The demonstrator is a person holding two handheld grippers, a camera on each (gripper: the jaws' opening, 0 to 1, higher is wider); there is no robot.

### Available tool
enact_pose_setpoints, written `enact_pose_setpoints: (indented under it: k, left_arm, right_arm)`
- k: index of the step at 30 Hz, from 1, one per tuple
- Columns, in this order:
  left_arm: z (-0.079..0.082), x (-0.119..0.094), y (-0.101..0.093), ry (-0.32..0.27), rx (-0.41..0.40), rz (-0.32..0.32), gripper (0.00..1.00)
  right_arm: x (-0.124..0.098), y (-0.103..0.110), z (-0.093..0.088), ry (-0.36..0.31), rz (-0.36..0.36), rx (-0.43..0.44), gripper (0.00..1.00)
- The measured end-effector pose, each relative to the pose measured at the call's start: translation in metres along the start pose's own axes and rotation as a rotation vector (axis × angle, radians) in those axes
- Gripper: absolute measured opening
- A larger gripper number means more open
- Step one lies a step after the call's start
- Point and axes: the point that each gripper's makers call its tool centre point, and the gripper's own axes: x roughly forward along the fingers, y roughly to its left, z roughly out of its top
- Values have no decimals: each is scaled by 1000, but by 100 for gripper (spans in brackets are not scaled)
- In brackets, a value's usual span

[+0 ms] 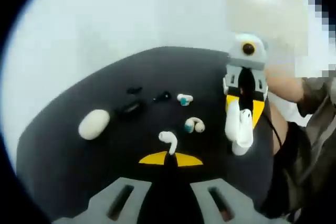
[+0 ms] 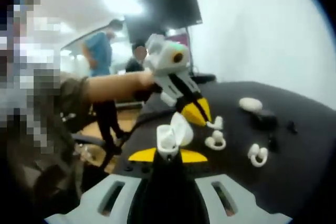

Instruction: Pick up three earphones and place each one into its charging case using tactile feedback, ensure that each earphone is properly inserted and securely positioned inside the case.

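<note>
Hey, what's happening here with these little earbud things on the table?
A person is working with hand-held tongs over a black table. The left tongs are closed on a white earbud. The right tongs grip an open white charging case, held up above the table. More earbuds lie loose on the table, among them a white and teal one and another, beside a closed white case and some dark pieces. The held earbud is not yet in the case.
</note>
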Motion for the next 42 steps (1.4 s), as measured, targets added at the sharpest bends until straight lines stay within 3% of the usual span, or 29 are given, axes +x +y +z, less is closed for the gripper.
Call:
enact_pose_setpoints:
  k: [3,7,12,14,17,19,20,23,27,29,31,35,39,42]
  left_arm:
    - [2,-17,2,-16,-40,-5,0]
    - [-16,-29,8,59,12,73,0]
    - [-12,-23,5,34,-3,34,0]
    - [4,-17,0,-24,-18,-37,3]
    - [20,-11,-21,-76,65,-243,14]
    - [21,-11,-24,-46,84,-320,15]
    - [19,-11,-24,-7,91,-344,17]
    - [18,-6,-28,27,120,-412,23]
    - [14,5,-28,80,124,-438,20]
    - [17,13,-22,68,163,-449,17]
    - [18,18,-22,77,145,-486,16]
    - [14,17,-32,128,136,-578,16]
    - [15,18,-34,134,147,-601,10]
    - [9,17,-34,174,141,-639,10]
  right_arm:
    - [0,0,0,-1,1,0,17]
    - [0,0,0,-1,0,-4,17]
    - [1,0,0,0,-1,-6,17]
    - [1,0,0,1,-2,-8,17]
    - [1,-1,0,2,-3,-7,17]
    - [1,-1,0,2,-3,-9,17]
    - [1,-1,0,2,-3,-9,17]
    - [1,0,0,3,0,-12,17]
    - [2,0,0,4,-4,-22,17]
    - [2,0,0,5,-5,-20,17]
    - [2,0,0,4,-5,-23,17]
    - [1,3,0,0,-4,-58,17]
    - [1,4,1,-5,5,-46,17]
    - [1,7,0,2,5,-68,17]
